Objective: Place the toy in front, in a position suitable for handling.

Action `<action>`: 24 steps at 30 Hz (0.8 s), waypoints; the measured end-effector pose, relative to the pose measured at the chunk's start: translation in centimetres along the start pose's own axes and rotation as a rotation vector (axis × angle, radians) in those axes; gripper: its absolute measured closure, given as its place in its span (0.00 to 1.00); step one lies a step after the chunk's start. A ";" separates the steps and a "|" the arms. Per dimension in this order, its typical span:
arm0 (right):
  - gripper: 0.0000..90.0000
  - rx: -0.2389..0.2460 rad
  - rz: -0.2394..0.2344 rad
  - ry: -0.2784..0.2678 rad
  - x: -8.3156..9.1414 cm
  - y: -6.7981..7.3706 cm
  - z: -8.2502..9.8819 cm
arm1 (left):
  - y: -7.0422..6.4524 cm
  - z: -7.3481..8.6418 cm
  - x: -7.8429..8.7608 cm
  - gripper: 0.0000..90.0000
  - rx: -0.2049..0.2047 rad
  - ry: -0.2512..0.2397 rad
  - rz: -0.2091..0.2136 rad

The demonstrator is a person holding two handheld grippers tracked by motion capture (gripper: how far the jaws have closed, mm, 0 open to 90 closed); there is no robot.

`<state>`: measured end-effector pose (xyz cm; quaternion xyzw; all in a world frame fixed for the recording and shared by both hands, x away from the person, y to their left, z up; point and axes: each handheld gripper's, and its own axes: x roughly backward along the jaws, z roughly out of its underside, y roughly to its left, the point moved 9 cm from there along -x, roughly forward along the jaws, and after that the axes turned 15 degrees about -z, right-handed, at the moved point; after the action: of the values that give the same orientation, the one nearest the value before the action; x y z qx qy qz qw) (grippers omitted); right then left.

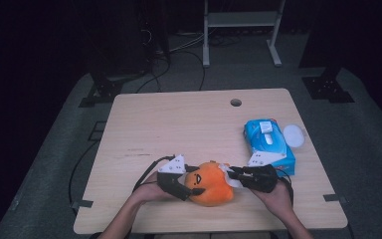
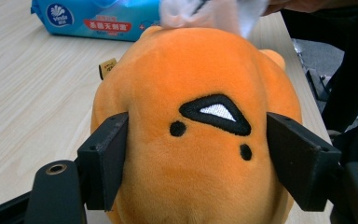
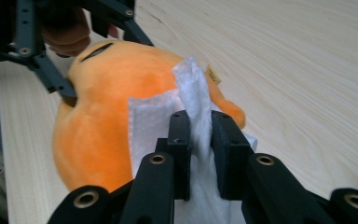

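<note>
An orange plush toy with a stitched face lies near the table's front edge. My left gripper comes at it from the left, and its two black jaws press into the toy's sides in the left gripper view. From the right, my right gripper is shut on a white wipe that lies against the toy's orange surface. The same wipe rests on the far end of the toy.
A blue pack of wet wipes lies on the wooden table at the right, just behind my right hand. A white round lid sits beside it. A cable hole is at the table's back.
</note>
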<state>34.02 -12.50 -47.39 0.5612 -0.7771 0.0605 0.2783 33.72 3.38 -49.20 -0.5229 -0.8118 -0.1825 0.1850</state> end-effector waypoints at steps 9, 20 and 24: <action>0.86 0.051 -0.057 -0.030 -0.4 2.4 -1.0 | -0.2 -0.1 -0.1 0.27 -0.022 -0.003 -0.006; 0.87 -0.032 0.007 -0.008 0.0 -0.7 0.1 | -0.6 -0.4 -0.2 0.28 -0.048 -0.010 -0.005; 0.87 -0.035 0.017 -0.018 0.1 -0.7 -0.2 | -1.0 -0.5 -0.3 0.28 -0.070 -0.012 -0.001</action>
<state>34.70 -12.77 -47.30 0.5504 -0.7851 0.0444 0.2805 33.01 2.51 -49.01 -0.5296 -0.8064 -0.2076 0.1616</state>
